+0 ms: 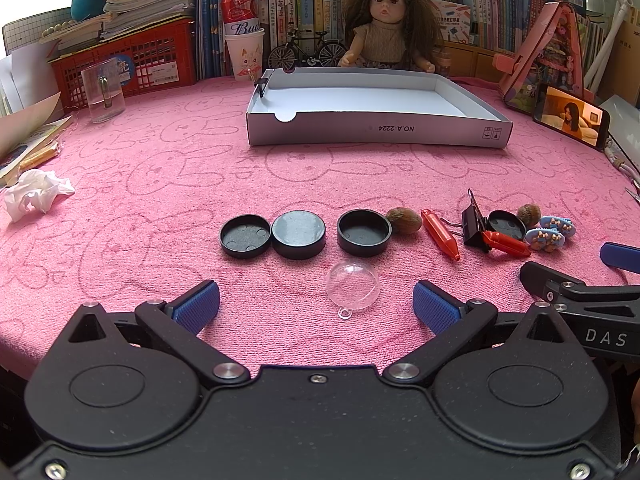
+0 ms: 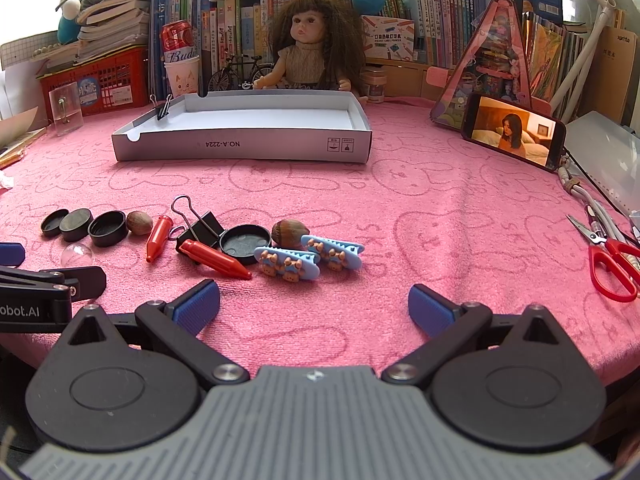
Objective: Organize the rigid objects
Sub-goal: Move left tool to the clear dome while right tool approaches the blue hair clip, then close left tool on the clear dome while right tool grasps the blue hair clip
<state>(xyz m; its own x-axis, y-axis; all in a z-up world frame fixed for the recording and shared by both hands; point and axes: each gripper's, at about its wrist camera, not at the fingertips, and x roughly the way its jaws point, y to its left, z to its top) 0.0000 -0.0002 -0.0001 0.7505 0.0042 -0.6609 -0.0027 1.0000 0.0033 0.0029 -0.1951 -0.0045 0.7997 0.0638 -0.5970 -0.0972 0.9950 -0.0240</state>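
Observation:
My left gripper (image 1: 316,304) is open and empty, low over the pink cloth. A clear dome (image 1: 352,287) lies between its fingers. Beyond it stand three black caps (image 1: 298,234), a nut (image 1: 404,220), two red whistles (image 1: 440,234), a black binder clip (image 1: 474,224), a fourth cap (image 1: 507,225) and two blue hair clips (image 1: 546,238). My right gripper (image 2: 314,306) is open and empty, just short of the hair clips (image 2: 308,258), the whistles (image 2: 214,258) and the binder clip (image 2: 200,226). A white box tray (image 1: 376,132) sits farther back, with a small binder clip (image 2: 163,108) on its left wall.
A doll (image 1: 384,24), books, a red basket (image 1: 128,60), a can in a cup (image 1: 242,36) and a clear cup (image 1: 102,94) line the back. A phone (image 2: 514,130) and red scissors (image 2: 612,264) lie at the right. A crumpled tissue (image 1: 36,194) lies at the left.

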